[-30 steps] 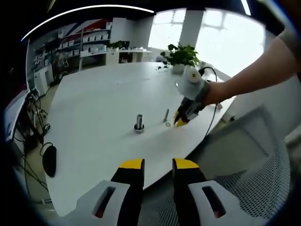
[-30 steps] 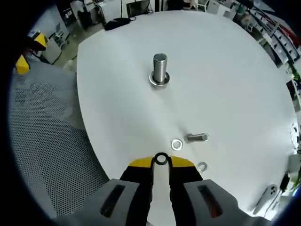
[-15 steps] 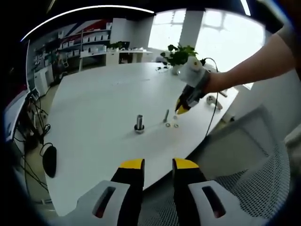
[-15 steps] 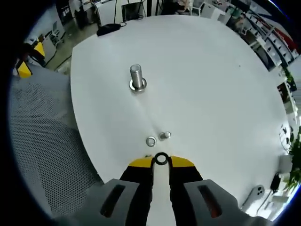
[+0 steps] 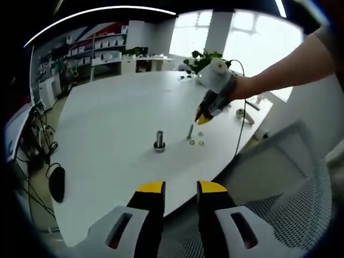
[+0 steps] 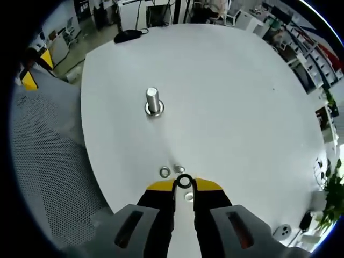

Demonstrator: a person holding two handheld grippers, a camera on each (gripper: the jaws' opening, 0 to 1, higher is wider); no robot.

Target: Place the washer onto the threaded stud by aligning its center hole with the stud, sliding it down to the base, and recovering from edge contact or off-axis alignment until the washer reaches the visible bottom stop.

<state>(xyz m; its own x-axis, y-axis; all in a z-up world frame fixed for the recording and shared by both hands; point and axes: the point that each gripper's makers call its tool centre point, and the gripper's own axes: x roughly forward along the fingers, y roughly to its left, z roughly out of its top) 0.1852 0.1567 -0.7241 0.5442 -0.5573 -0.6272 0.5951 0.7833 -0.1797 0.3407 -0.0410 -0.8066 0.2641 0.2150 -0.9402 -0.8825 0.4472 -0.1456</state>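
An upright threaded stud (image 5: 159,141) (image 6: 153,102) stands on its wide base on the round white table (image 5: 107,118) (image 6: 231,97). My right gripper (image 6: 184,185) is shut on a small steel washer (image 6: 184,181) at its fingertips. A person's hand holds this right gripper (image 5: 201,119) in the air, to the right of the stud and apart from it. Under it lie a loose bolt (image 5: 190,131) (image 6: 177,169) and loose washers (image 5: 201,143) (image 6: 164,172). My left gripper (image 5: 180,188) hangs off the table's near edge, jaws apart, holding nothing.
A black mouse (image 5: 56,183) (image 6: 129,35) lies at the table's edge. A potted plant (image 5: 207,62) stands at the far side, and a black cable (image 5: 242,129) runs off the table. A mesh chair (image 5: 279,215) (image 6: 43,161) is beside the table.
My right gripper has lifted off the table with the washer and moved a little toward the stud. The left gripper has stayed where it was.
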